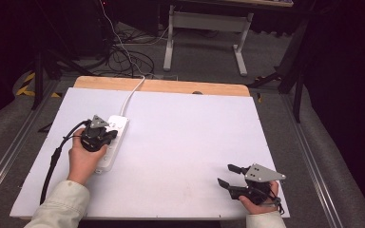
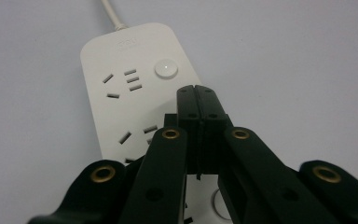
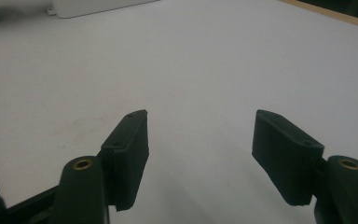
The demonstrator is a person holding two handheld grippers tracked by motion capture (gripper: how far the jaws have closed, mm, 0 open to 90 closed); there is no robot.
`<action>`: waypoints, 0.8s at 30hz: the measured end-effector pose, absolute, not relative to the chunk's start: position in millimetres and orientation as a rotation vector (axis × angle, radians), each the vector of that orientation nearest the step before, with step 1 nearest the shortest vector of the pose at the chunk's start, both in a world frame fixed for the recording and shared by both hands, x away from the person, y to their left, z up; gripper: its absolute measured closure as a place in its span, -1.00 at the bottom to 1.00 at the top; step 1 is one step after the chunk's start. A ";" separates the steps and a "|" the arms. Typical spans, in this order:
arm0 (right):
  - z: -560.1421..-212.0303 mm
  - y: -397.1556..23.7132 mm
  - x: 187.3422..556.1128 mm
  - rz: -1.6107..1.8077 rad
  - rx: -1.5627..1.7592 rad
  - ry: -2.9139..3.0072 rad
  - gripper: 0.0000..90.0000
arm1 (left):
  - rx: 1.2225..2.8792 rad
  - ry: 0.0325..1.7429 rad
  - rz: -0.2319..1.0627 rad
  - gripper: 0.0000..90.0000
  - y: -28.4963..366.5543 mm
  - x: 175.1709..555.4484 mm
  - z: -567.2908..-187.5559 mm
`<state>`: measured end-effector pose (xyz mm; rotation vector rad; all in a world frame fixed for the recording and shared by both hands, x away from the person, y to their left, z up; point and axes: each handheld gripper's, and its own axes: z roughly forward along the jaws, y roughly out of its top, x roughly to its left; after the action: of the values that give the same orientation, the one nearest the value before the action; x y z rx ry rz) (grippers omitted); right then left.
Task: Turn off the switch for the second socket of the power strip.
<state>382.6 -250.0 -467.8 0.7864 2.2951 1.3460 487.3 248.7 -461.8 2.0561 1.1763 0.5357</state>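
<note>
A white power strip (image 1: 112, 141) lies on the left part of the white table, its cord running toward the far edge. My left gripper (image 1: 109, 134) hovers right over the strip, held by a hand in a pale sleeve. In the left gripper view its black jaws are pressed together, shut on nothing, with the gripper (image 2: 196, 87) just below the strip's round button (image 2: 166, 68) and beside its sockets (image 2: 121, 84). My right gripper (image 1: 227, 175) rests near the table's front right corner. Its jaws stand wide apart over bare table, gripper (image 3: 200, 114) holding nothing.
The white board (image 1: 185, 137) lies on a wooden tabletop whose far edge (image 1: 171, 86) shows. A black cable (image 1: 52, 164) trails from the left gripper over the table's left side. The power strip's end (image 3: 98, 6) shows far off in the right gripper view. Table legs and cables stand beyond.
</note>
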 end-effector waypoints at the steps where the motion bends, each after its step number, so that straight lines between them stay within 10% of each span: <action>1: -467.8 -250.0 382.6 1.346 0.786 2.295 -0.18 | 2.057 1.167 0.541 1.00 248.4 487.5 -462.3; 24: -467.8 -248.6 381.8 1.339 0.788 2.296 -0.18 | 2.088 1.143 0.572 1.00 247.0 487.2 -465.4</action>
<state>381.8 -248.6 -467.8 0.7876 2.2962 1.3390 487.2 247.0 -465.4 2.0882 1.1432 0.5723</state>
